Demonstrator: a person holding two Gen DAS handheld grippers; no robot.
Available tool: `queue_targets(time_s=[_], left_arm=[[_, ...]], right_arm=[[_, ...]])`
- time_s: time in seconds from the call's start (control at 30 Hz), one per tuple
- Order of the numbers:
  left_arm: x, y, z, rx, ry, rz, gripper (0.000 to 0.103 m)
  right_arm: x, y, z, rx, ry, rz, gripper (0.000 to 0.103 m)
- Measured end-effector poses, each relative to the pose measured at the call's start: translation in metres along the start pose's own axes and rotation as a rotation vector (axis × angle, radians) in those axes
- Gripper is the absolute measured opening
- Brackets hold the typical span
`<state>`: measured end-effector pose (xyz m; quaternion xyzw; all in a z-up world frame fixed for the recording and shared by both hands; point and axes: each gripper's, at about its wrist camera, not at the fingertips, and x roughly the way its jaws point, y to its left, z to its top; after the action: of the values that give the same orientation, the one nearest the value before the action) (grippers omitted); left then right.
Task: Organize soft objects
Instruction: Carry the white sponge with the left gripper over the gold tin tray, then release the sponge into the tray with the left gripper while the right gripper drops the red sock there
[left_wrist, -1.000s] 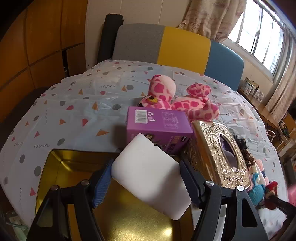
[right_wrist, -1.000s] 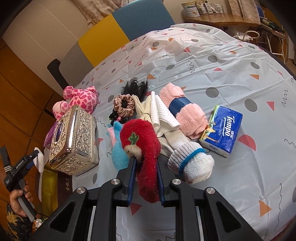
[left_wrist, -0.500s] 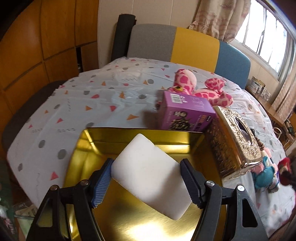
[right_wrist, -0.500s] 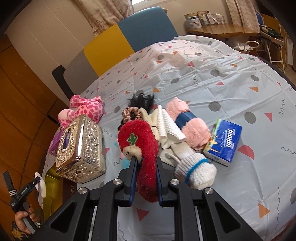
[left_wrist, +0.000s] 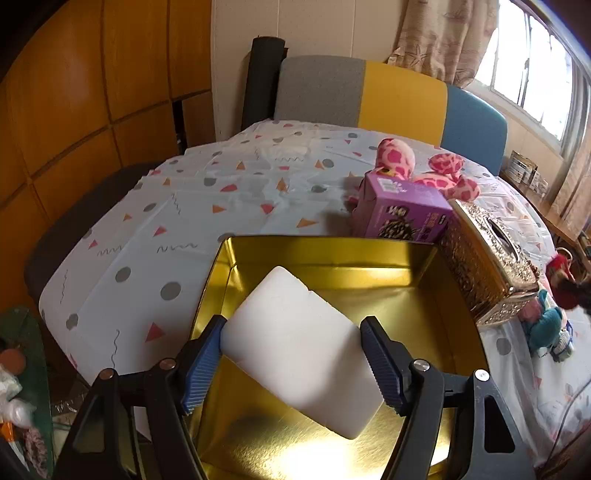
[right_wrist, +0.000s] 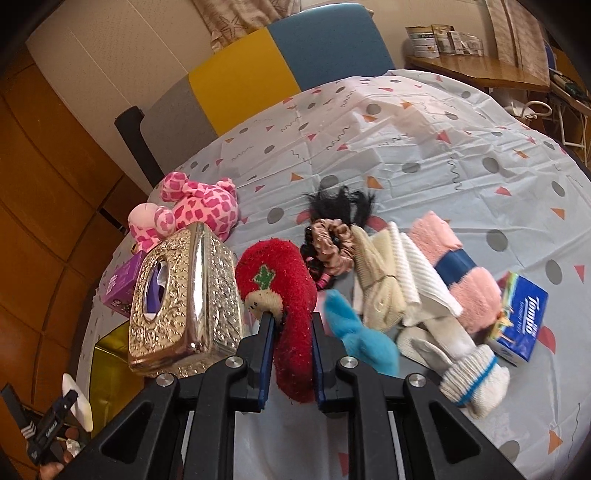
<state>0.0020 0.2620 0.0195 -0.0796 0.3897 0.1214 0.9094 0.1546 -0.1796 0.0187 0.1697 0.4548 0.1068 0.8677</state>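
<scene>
A: Left wrist view: left gripper pinches a white sponge block across its width, both blue pads pressed on its sides. The block hangs tilted over the open gold tin, above the floor of the tin; can't tell if it touches.

B: Right wrist view shows that tin only as a gold sliver past the silver tissue box. The sponge appears there as a small white slab at bottom left, next to a bit of the other gripper and a fingertip.

A: And the right one?

B: Right gripper is nearly closed, squeezing a red fuzzy sock with a green leaf patch. Sock looks lifted, hanging over the table in front of the pile. Left view only catches a red blur at the far right edge.

A: Pile contents?

B: Only visible properly from the right: blue sock, cream knit cloths, pink roll with a blue band, white sock with a blue stripe, hair scrunchies.

A: Any text?

B: Blue tissue pack reads "Tempo". Purple box has print I can't read. Pink spotted plush lies behind it.

A: Pose?

B: Both grippers angle down at the dotted tablecloth.
</scene>
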Motion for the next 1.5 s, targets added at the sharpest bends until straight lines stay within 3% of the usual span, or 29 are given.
queue_targets(time_s=[0.3,0.57,1.0,1.13,1.5], left_arm=[[-0.003,0.022,-0.012,-0.026,0.011,0.001,0.074],[-0.009,0.034,-0.017,-0.019,0.001,0.015,0.076],[0.0,0.036,-0.017,0.008,-0.022,0.045,0.076],[-0.003,0.035,-0.013,0.024,-0.061,0.067,0.078],[0.004,0.041,0.0,-0.008,-0.07,0.053,0.079]], right_arm=[[0.026,0.042,0.033,-0.025,0.006,-0.026,0.016],[0.043,0.119,0.042,-0.148,0.026,0.053,0.016],[0.068,0.232,-0.016,-0.378,0.121,0.176,0.016],[0.076,0.246,-0.036,-0.399,0.159,0.197,0.016],[0.103,0.274,-0.083,-0.429,0.263,0.229,0.016]])
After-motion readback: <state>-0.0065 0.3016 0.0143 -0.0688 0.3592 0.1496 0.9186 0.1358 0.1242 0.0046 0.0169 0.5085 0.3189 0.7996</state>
